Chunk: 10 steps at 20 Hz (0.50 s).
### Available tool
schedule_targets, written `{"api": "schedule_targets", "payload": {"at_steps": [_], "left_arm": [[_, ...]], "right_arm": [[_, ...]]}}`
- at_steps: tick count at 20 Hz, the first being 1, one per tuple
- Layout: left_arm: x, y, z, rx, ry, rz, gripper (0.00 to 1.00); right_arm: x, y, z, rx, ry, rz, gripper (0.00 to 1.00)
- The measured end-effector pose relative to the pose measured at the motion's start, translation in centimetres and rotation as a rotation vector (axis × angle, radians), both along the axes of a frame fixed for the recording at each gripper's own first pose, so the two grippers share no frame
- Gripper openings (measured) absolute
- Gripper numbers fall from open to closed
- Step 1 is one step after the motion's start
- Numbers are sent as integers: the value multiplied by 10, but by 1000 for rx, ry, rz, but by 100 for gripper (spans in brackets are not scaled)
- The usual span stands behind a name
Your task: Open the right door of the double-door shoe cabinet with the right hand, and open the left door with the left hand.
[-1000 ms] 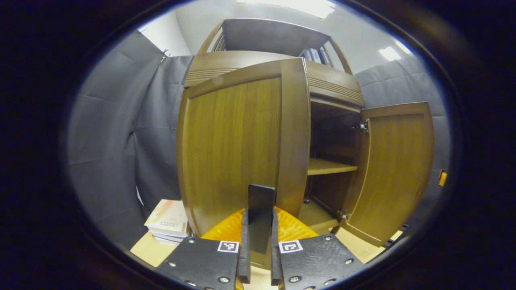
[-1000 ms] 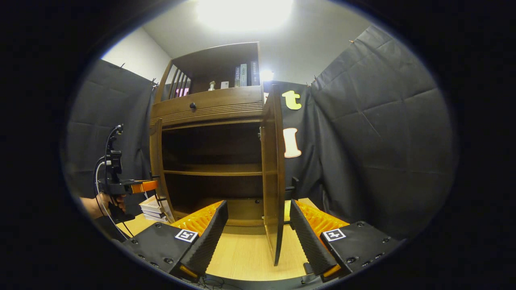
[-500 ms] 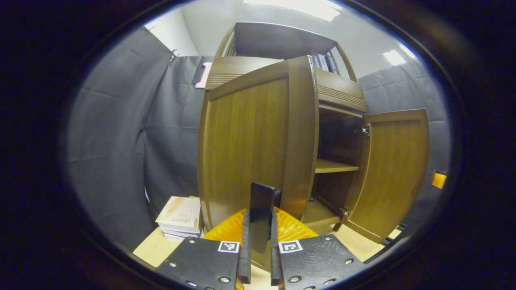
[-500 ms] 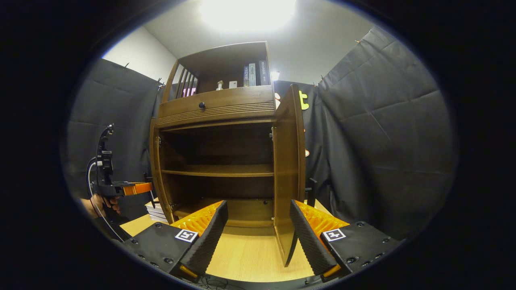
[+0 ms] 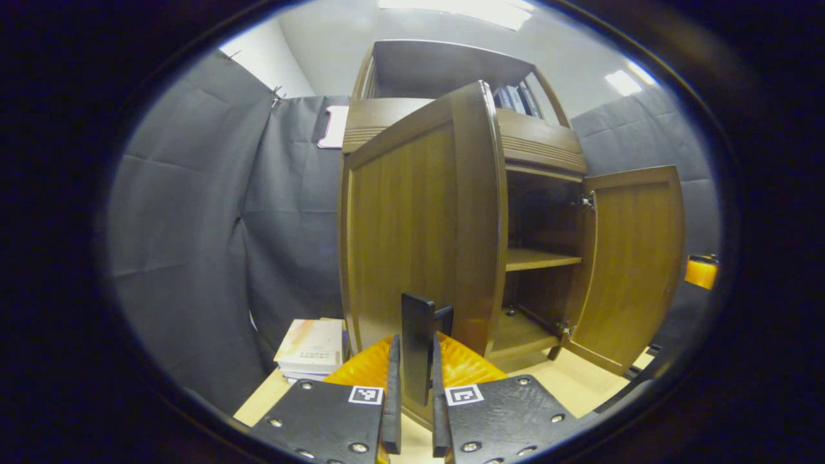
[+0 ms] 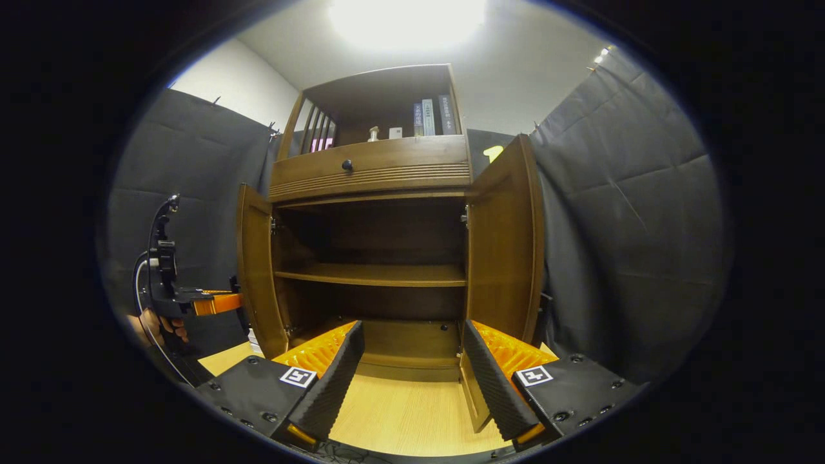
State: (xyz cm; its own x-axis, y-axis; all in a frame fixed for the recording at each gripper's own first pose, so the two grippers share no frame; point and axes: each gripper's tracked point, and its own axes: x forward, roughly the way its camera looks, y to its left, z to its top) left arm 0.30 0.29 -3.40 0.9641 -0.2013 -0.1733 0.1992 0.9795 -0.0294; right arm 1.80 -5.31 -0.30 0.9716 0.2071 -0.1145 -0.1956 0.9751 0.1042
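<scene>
Dark cloth walls surround the cabinet (image 6: 374, 174). The left claw (image 5: 412, 412) pinches the left door's (image 5: 419, 219) handle (image 5: 419, 348); the right claw (image 6: 412, 380) is spread, before the cabinet. Overswinging could strain the hinges or hit the books (image 5: 312, 348) beside the cabinet.

Walls: dark cloth drapes (image 6: 619, 212) pinned up on both sides, white wall (image 6: 225, 80) above.
Ceiling: white — a bright lamp (image 6: 406, 16) glares overhead.
Floor: pale wood board (image 6: 406, 412).
Beside: stacked books (image 5: 312, 348) — lying flat.
</scene>
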Motion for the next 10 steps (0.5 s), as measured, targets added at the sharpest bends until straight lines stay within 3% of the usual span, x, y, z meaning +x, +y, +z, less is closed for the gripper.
{"api": "schedule_targets", "payload": {"at_steps": [2, 3, 4, 5, 6, 9, 10], "left_arm": [[0, 3, 0, -3, -1, 5, 22], [0, 4, 1, -4, 0, 9, 22], [-1, 6, 0, -3, -1, 15, 22], [0, 9, 1, 2, -2, 24, 22], [1, 14, 0, 9, -5, 38, 22], [3, 24, 3, 11, -12, 77, 22], [4, 27, 6, 13, -23, 93, 22]], "right_arm": [[2, 7, 1, 3, -2, 10, 92], [3, 11, 1, 2, -3, 15, 96], [4, 14, 1, -1, -3, 22, 92], [5, 17, 0, -5, -2, 27, 96], [7, 20, 0, -7, -3, 31, 92], [11, 28, 2, 5, -11, 40, 96], [14, 32, 1, 10, -11, 43, 92]]}}
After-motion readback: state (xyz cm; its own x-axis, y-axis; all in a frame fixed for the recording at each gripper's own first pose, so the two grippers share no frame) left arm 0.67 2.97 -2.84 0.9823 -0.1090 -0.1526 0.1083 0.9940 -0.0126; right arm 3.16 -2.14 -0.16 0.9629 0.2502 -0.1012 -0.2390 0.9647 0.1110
